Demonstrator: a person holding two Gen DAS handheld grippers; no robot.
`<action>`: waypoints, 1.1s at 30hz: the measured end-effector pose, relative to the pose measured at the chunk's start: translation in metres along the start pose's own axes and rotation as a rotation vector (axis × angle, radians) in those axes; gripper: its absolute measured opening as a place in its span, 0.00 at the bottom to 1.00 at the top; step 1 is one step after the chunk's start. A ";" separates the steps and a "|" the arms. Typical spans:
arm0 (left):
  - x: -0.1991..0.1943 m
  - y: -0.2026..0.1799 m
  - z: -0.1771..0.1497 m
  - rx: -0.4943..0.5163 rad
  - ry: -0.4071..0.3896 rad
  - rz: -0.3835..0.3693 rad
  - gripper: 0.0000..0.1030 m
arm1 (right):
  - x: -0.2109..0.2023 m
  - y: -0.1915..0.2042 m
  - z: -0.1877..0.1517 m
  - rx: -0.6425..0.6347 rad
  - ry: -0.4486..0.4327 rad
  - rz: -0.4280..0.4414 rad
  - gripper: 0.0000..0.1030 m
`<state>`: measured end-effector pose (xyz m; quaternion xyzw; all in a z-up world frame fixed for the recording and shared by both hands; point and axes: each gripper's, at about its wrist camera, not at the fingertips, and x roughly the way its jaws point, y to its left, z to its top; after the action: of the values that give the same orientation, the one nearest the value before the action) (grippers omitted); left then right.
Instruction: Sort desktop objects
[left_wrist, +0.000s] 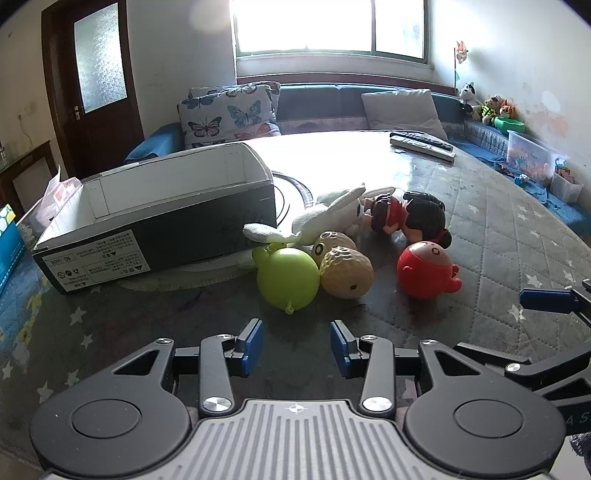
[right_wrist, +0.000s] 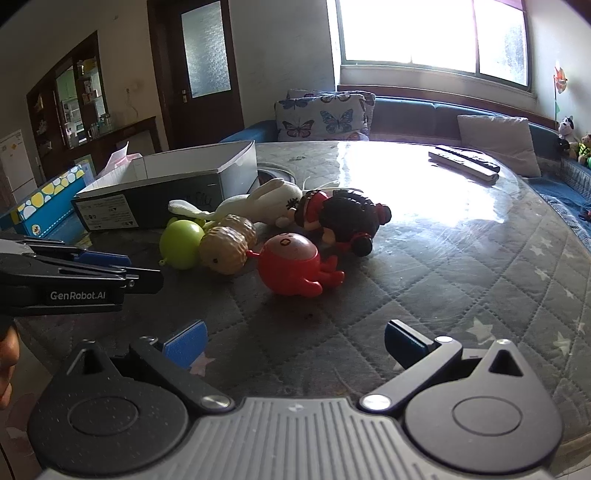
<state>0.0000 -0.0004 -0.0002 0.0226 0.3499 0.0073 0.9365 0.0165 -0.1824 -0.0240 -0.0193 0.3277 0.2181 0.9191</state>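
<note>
I hold both claws low over the worktop (right_wrist: 461, 258): left claw (left_wrist: 296, 341) partly spread, right claw (right_wrist: 295, 341) spread wide, neither gripping. The toys (green ball (left_wrist: 288, 275), red octopus (left_wrist: 426, 271), white plush (left_wrist: 325, 218)) huddle beside the open box (left_wrist: 155, 218), whose visible inside looks bare.

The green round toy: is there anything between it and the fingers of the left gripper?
Nothing visible. In the left wrist view only bare quilted table cover lies between the open left gripper and the green round toy. The beige peanut toy touches the green one on its right side, not in front.
</note>
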 end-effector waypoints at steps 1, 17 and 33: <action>0.000 0.000 0.000 0.001 0.002 -0.001 0.42 | 0.001 0.000 0.000 -0.002 0.002 0.000 1.00; 0.005 -0.004 0.001 0.001 0.048 0.002 0.42 | 0.008 0.005 0.000 -0.028 0.026 0.007 1.00; 0.011 -0.006 0.001 0.007 0.074 -0.022 0.42 | 0.018 0.005 -0.001 -0.034 0.067 0.017 1.00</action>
<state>0.0084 -0.0063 -0.0070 0.0219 0.3846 -0.0032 0.9228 0.0259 -0.1709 -0.0349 -0.0395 0.3545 0.2305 0.9053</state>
